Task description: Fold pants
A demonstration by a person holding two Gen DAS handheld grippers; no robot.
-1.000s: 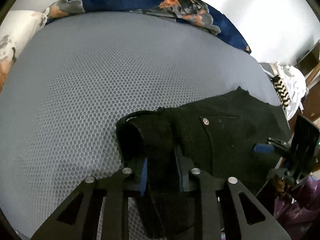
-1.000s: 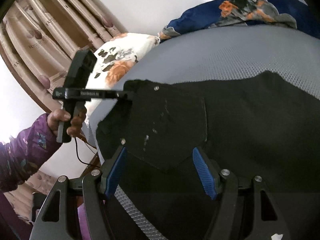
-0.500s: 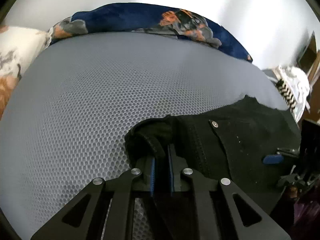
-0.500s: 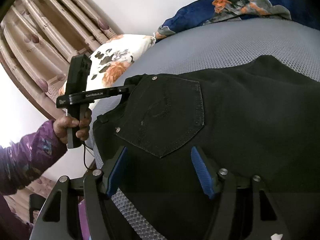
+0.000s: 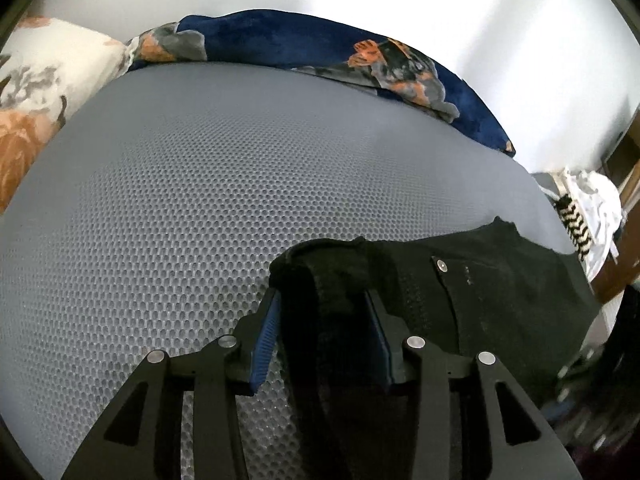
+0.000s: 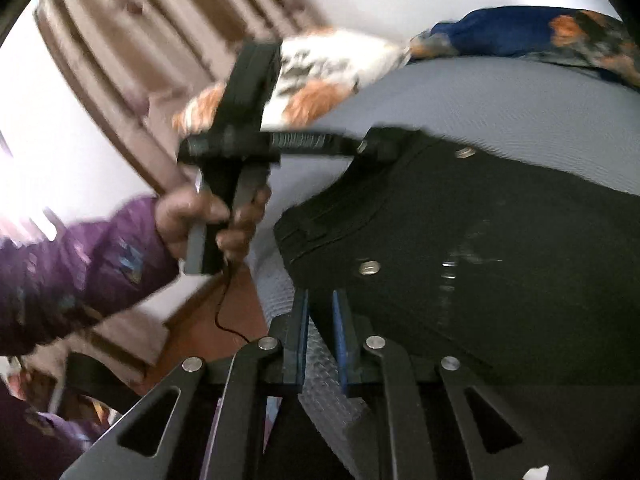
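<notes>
We've got the left gripper (image 5: 322, 332) spread around the pants (image 5: 500, 288) waistband, right gripper (image 6: 320, 332) nearly closed on nothing, so let's pinch firmly before lifting.

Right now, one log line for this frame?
left tongs: open, straddling black denim pants | right tongs: nearly shut at pants edge, grip unclear

Soft daylight, fisheye-warped edges; right wrist view motion-blurred.
</notes>
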